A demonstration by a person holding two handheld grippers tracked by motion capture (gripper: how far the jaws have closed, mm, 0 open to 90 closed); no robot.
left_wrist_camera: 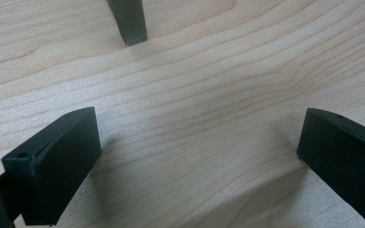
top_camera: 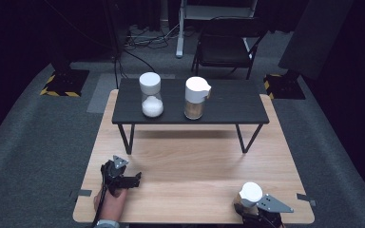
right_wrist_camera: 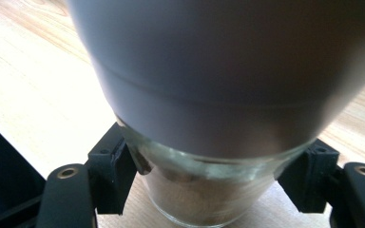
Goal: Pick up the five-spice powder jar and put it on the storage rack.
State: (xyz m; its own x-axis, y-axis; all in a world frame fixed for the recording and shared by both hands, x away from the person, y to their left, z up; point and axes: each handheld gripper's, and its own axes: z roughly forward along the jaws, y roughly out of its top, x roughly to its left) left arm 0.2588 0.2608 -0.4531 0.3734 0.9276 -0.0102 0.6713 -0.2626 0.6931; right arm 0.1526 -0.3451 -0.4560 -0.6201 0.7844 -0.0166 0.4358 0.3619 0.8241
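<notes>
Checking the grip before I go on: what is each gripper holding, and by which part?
Right gripper clamps a white-capped glass jar by its glass body, just below the cap. Left gripper holds nothing.

A black chair [top_camera: 228, 45] stands on grey carpet [top_camera: 33, 142] in a dark room.

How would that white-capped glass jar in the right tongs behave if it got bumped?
The jar is glass, so probably slippery and breakable. Its big white cap sits above a narrower body, so it may tip easily. The right tongs clamp the glass below the cap, probably steadying it.
</notes>
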